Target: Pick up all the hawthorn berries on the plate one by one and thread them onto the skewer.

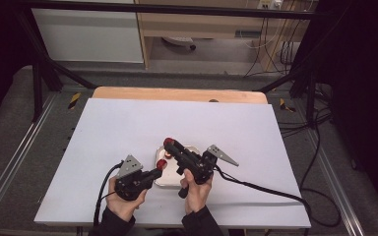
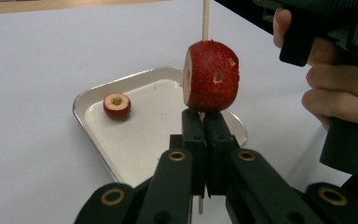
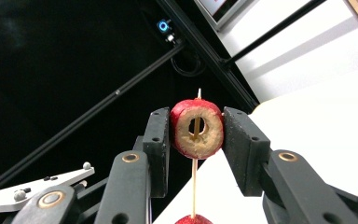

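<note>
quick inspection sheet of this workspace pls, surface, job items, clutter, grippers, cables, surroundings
surface: white sheet over a wooden table, bare apart from the tray.
job's things: wooden skewer upright with one red cored fruit piece threaded on it; a second cored piece is at the skewer's tip; a third lies in the metal tray.
clutter: nothing seen.
grippers: left gripper has its jaws shut on the skewer below the fruit; right gripper has its jaws clamped on the second piece.
cables: a black cable trails from each gripper across the sheet.
surroundings: black frame, floor cables, cabinet behind.
</note>
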A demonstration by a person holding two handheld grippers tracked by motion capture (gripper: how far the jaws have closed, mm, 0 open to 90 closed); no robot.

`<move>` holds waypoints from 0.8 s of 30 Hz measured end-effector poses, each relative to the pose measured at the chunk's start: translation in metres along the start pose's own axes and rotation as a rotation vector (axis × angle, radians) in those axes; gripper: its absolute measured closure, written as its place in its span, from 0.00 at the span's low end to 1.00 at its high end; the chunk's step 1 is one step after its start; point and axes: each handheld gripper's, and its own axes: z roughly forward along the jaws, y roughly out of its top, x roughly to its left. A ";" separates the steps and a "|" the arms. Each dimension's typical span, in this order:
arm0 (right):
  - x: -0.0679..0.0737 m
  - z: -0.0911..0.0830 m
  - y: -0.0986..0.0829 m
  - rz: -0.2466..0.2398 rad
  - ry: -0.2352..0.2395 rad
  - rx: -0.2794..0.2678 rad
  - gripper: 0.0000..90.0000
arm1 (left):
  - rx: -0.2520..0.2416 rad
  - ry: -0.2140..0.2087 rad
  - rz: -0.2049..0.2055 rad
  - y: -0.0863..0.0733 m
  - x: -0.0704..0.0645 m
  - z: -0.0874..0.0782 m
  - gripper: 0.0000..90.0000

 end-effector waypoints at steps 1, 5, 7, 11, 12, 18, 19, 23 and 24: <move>0.000 0.000 0.000 -0.009 -0.005 0.003 0.70 | -0.005 -0.003 -0.003 0.000 0.000 0.000 0.99; 0.001 -0.001 0.002 -0.006 -0.009 0.010 0.71 | -0.006 -0.004 0.013 0.000 -0.001 0.000 0.99; 0.000 -0.001 0.002 -0.005 -0.012 0.020 0.71 | -0.012 -0.008 0.016 0.000 0.000 0.000 0.99; -0.003 0.000 0.003 0.009 -0.007 0.039 0.71 | -0.007 -0.006 0.025 -0.001 0.000 0.000 0.99; -0.003 -0.001 0.003 0.013 -0.008 0.043 0.71 | -0.009 -0.009 0.024 -0.001 0.000 0.000 0.99; -0.003 -0.002 0.004 0.036 -0.001 0.052 0.71 | -0.011 -0.008 0.016 0.001 0.000 -0.001 0.99; -0.003 -0.002 0.003 0.030 -0.002 0.052 0.71 | -0.006 -0.010 0.009 0.001 0.000 0.000 0.99; -0.004 -0.002 -0.001 0.029 -0.004 0.071 0.71 | -0.001 -0.016 0.006 0.001 0.001 0.000 0.99; -0.004 -0.002 -0.002 0.033 -0.002 0.079 0.71 | -0.020 -0.014 0.010 0.002 0.001 0.000 0.99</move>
